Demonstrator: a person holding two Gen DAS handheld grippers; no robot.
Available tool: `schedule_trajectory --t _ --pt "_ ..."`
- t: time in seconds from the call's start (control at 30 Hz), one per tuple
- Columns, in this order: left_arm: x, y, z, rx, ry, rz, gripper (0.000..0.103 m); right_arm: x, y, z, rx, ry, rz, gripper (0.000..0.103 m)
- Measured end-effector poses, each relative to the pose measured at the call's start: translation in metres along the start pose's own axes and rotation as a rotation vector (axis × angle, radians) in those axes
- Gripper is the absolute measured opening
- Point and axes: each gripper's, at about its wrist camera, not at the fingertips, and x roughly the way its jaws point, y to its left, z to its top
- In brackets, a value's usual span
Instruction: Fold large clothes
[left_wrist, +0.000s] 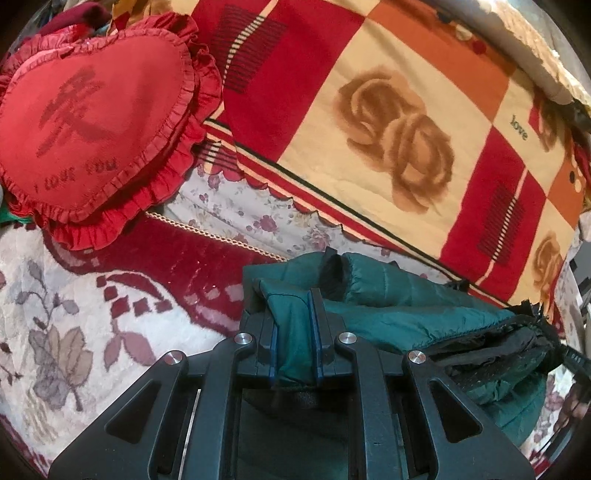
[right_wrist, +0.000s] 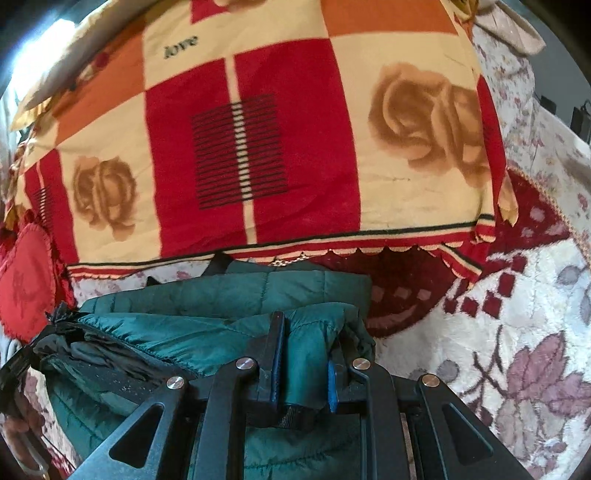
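A dark green quilted jacket (left_wrist: 406, 306) with black lining lies bunched on a bed, stretched between both grippers. My left gripper (left_wrist: 293, 295) is shut on a fold of the green fabric at the jacket's left end. In the right wrist view the same jacket (right_wrist: 221, 295) spreads to the left, and my right gripper (right_wrist: 306, 325) is shut on a thick fold at its right end. A black zipper edge (right_wrist: 59, 321) shows at the jacket's far left. The black lining (left_wrist: 491, 350) hangs open between the two grips.
A red, cream and orange rose-print blanket (left_wrist: 388, 110) is piled just beyond the jacket. A red heart-shaped frilled cushion (left_wrist: 96, 122) lies at the left. The bed is covered by a cream and maroon leaf-pattern plush cover (right_wrist: 517, 332).
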Motion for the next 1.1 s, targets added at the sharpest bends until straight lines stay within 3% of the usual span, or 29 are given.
schedule_trajectory --t 0.27,0.43,0.5,0.53,0.57,0.6,0.63,0.67,0.73,0.8,0.9,1.0,1.1 --pt "0.037 0.001 -0.003 -0.02 0.028 0.014 0.016 0.038 -0.008 0.003 0.072 0.045 -0.018 0.018" --pt "0.052 0.014 -0.002 -0.117 0.067 -0.066 0.02 0.04 -0.011 0.004 0.114 0.033 0.02 0.028" --pt "0.052 0.021 0.001 -0.156 0.082 -0.121 0.024 0.029 -0.017 0.005 0.149 0.0 0.072 0.038" --pt "0.049 0.025 0.004 -0.171 0.088 -0.15 0.027 0.022 -0.02 0.005 0.167 -0.015 0.096 0.057" --pt "0.046 0.028 0.006 -0.182 0.089 -0.174 0.031 0.014 -0.022 0.005 0.181 -0.036 0.108 0.086" --pt "0.04 0.03 0.009 -0.195 0.082 -0.194 0.034 0.004 -0.024 0.006 0.186 -0.065 0.094 0.094" --pt "0.034 0.031 0.011 -0.198 0.069 -0.209 0.045 -0.003 -0.023 0.007 0.18 -0.081 0.086 0.094" --pt "0.027 0.031 0.013 -0.196 0.049 -0.209 0.064 -0.011 -0.021 0.008 0.168 -0.088 0.083 0.094" --pt "0.005 0.033 0.015 -0.19 -0.033 -0.185 0.08 -0.026 -0.014 0.005 0.15 -0.103 0.124 0.094" --pt "-0.009 0.032 0.012 -0.178 -0.078 -0.186 0.08 -0.037 0.001 -0.001 0.107 -0.119 0.156 0.094" --pt "-0.014 0.024 -0.001 -0.145 -0.073 -0.163 0.08 -0.032 0.044 -0.01 -0.024 -0.065 0.197 0.093" --pt "-0.006 0.008 -0.019 -0.075 -0.047 -0.125 0.08 -0.019 0.092 -0.024 -0.19 -0.039 0.159 0.091" --pt "0.011 -0.013 -0.032 0.035 -0.013 -0.039 0.08 0.001 0.128 -0.036 -0.315 -0.044 0.134 0.089"
